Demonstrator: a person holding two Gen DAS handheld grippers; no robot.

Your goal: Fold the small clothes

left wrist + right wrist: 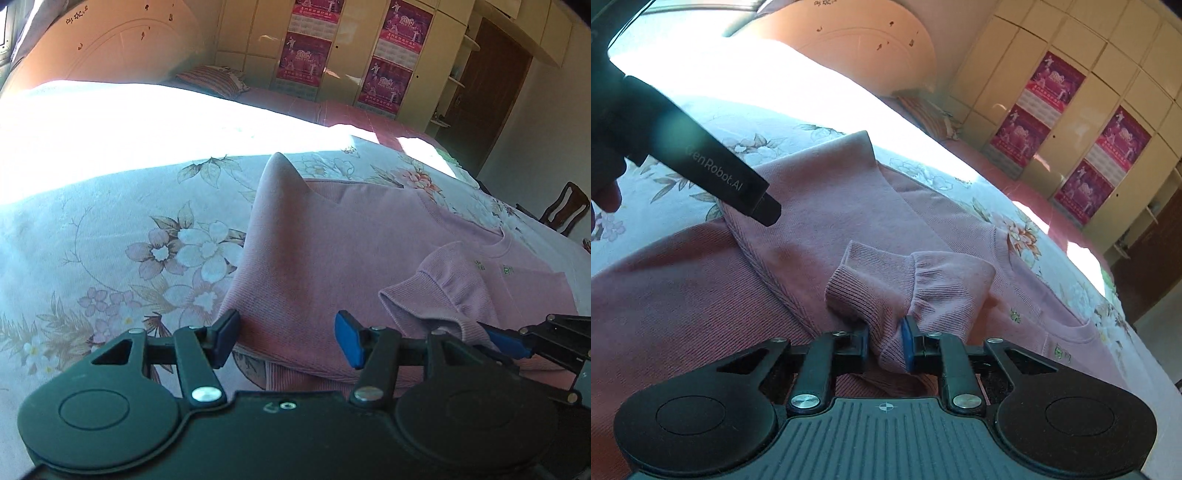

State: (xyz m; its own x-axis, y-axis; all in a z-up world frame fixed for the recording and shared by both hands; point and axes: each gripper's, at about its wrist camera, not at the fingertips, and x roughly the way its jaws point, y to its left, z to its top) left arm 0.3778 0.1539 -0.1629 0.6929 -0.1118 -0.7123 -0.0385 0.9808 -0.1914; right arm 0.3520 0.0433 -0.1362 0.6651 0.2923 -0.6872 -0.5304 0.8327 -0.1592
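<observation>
While soft, light pink knit sweatshirt [820, 236] drapes limply, right gripper [886, 343] pinches its ribbed sleeve cuff [871, 291]; left gripper [286, 338] spread, empty; best gripped at hems.

Lay spread across the near part of the bed [110, 229], the pink sweater [314, 258], with one corner standing up in a peak. Left open floral bedcover to the left, out to the sunlit patch. Crowded the right side: right hand-held gripper [886, 341] clamped on the bunched cuff [871, 295], close beside left hand-held gripper [286, 338], jaws apart over the sweater's edge.
</observation>
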